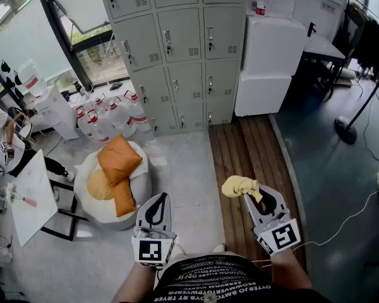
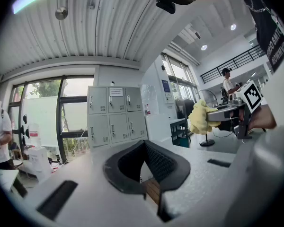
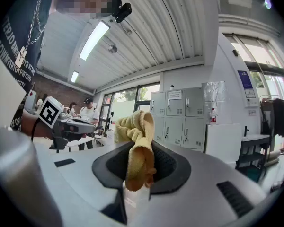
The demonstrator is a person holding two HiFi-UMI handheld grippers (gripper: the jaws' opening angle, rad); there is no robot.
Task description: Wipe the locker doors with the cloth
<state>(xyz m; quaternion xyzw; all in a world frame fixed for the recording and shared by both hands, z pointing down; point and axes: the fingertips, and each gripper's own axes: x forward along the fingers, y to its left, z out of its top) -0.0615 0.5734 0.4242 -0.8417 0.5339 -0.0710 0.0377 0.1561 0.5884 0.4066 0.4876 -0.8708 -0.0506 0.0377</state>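
The cloth (image 1: pixel 240 185) is pale yellow. The locker doors (image 1: pixel 177 49) are light grey. The left gripper (image 1: pixel 158 197) and right gripper (image 1: pixel 250 196) are pale grey, black inside the jaws, with black-and-white square markers. Orange cushions (image 1: pixel 119 160) lie on a white beanbag (image 1: pixel 143 180). The floor planks (image 1: pixel 240 150) are brown.

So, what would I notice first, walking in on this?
Probably the crumpled yellow cloth pinched in the right claw, low in the head view over the wooden floor strip. Straight ahead stands the wall of grey lockers, and to the left a white beanbag piled with orange cushions. The left claw is shut and empty.
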